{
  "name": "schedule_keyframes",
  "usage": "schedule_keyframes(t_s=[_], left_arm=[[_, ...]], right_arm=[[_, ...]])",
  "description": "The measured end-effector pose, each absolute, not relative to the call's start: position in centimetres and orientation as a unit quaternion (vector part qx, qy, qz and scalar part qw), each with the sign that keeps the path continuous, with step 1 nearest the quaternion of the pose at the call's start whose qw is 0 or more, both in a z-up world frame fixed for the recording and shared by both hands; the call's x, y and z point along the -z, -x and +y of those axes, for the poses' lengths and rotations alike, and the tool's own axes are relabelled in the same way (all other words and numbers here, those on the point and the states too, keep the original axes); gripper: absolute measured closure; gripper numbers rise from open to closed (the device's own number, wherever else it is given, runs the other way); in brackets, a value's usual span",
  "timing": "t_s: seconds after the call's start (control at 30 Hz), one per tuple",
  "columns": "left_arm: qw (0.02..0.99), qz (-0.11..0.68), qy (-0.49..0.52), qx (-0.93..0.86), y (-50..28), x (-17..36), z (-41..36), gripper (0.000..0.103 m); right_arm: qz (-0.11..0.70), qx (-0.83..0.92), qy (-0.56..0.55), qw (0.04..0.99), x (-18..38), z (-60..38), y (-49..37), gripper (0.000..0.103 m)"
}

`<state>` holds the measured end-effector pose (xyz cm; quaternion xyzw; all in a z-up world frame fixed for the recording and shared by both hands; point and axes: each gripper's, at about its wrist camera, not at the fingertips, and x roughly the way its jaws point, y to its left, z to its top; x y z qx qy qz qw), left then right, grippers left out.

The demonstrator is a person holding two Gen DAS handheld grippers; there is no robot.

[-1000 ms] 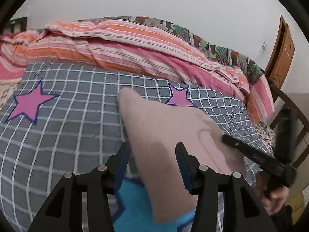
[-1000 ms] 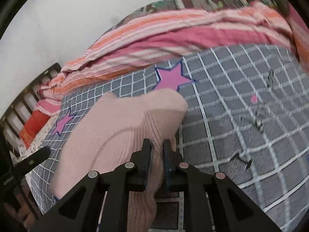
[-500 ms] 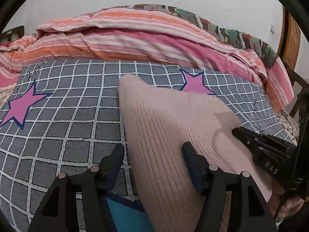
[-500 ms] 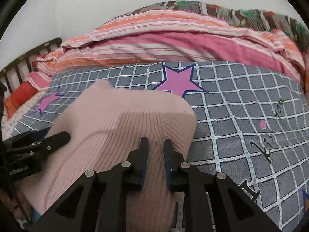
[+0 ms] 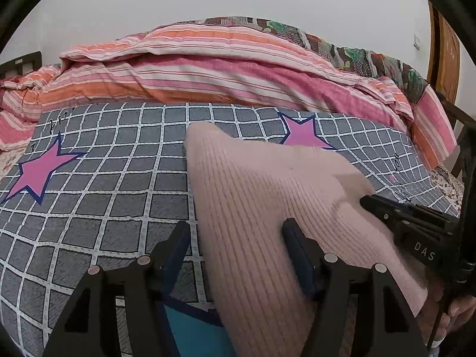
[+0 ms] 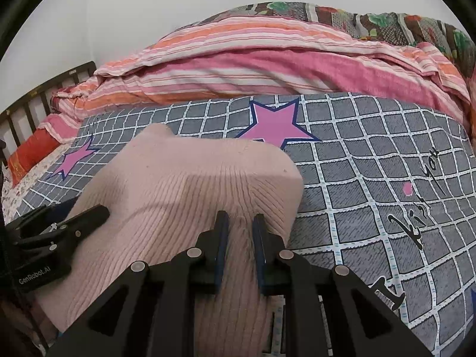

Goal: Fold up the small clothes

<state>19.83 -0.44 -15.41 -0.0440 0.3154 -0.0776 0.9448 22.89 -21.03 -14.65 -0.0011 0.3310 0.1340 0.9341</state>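
while right jaws pinch the pink knit (image 6: 190, 196), left jaws gape.

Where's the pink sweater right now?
The pink sweater lies on the grey checked sheet, in front of the striped quilt. The right gripper pinches its near right edge; a pink star sits just beyond it.

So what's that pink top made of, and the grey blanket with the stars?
The pink knit garment looks like soft ribbed knit, maybe wool or acrylic: fine raised ribs run along it and the surface is matte and a little fuzzy. The grey checked sheet looks like thin woven cotton or similar, flat and matte, with printed stars and lettering.
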Motion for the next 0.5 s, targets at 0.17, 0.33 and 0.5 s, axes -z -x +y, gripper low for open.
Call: schedule_keyframes(t_s=[0.17, 0.33, 0.5], left_arm=[[0.946, 0.314, 0.044, 0.074, -19.78, 15.43, -0.41, 0.036], [0.946, 0.311, 0.048, 0.075, -19.73, 15.49, -0.21, 0.036], [0.946, 0.311, 0.052, 0.076, -19.73, 15.54, -0.14, 0.036]], right_arm=[[0.329, -0.136, -0.002, 0.935, 14.6, -21.24, -22.79, 0.088], [0.322, -0.14, -0.014, 0.936, 14.51, -21.46, -22.52, 0.088], [0.317, -0.143, -0.021, 0.938, 14.38, -21.51, -22.31, 0.088]])
